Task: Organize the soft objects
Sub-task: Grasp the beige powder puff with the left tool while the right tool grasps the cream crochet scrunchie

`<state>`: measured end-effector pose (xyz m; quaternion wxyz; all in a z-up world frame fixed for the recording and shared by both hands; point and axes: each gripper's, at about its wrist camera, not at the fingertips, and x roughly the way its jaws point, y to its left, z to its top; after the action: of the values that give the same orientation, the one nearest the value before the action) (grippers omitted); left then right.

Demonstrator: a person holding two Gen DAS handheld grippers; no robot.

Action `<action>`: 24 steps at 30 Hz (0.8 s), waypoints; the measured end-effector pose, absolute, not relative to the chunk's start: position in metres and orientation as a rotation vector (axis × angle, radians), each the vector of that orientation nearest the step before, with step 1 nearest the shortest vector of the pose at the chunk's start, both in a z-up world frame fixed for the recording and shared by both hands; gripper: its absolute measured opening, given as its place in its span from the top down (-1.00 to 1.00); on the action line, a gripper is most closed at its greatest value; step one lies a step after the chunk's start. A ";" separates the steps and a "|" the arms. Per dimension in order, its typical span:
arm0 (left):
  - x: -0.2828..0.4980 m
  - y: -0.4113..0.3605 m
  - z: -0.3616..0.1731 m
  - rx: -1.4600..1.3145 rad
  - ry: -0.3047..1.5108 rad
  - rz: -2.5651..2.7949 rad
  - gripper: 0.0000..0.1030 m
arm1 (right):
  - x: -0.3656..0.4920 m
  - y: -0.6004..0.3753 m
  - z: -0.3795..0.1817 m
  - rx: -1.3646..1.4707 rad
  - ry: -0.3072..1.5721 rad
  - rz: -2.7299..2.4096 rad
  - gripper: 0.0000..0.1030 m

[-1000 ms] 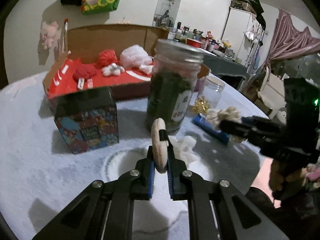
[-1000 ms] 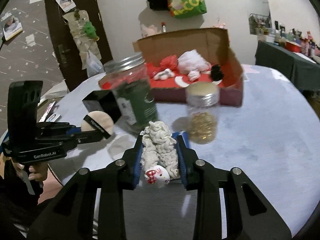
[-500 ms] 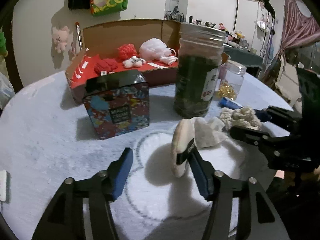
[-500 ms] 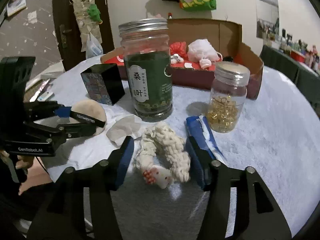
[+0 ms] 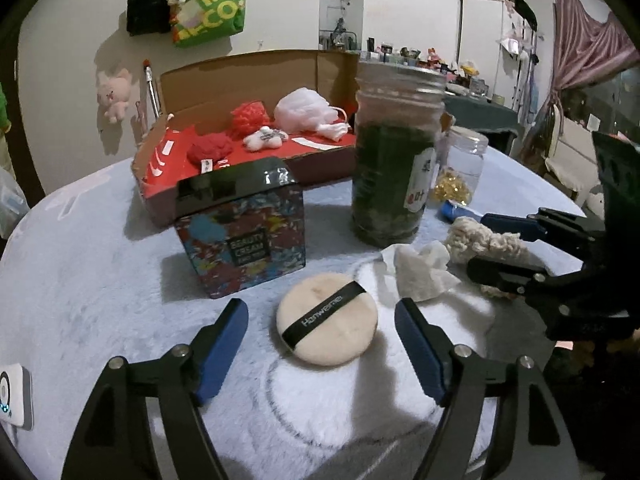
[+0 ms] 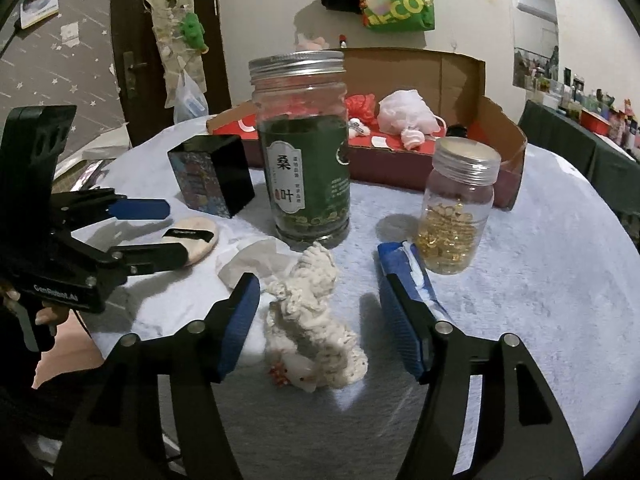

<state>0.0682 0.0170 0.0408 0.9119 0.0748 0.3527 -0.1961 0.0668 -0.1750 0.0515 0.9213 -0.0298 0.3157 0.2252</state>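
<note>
We note: beige powder puff (image 5: 326,320) with black band; cream knitted toy (image 6: 312,320); multicoloured speckled box (image 5: 244,236); pale blue fuzzy tabletop (image 5: 80,280).

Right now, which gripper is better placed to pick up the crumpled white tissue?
Left, narrowly. The crumpled white tissue lies just beyond the left gripper, whose opening jaws flank the round beige powder puff, untouched.

"BEAUTY CREAM" on patterned box (image 5: 244,236), "Hanwame" (roughly) on powder puff (image 5: 326,318) strap

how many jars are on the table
2: the tall green-label jar at centre, and the small jar of gold bits to its right, both before the cardboard box.
</note>
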 end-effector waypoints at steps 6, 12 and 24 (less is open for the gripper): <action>0.078 0.014 0.035 0.172 0.753 -0.378 -0.51 | 0.062 -0.173 0.048 -0.073 0.637 0.463 -0.20; 0.080 0.014 0.033 0.156 0.768 -0.393 0.01 | 0.059 -0.166 0.043 -0.089 0.630 0.492 -0.15; 0.067 0.006 0.058 0.077 0.718 -0.477 0.23 | 0.055 -0.176 0.061 -0.028 0.556 0.530 0.57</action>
<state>0.0669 0.0062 0.0579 0.9079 0.0375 0.3478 -0.2309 0.0551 -0.1761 0.0612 0.9270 -0.0138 0.2711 0.2588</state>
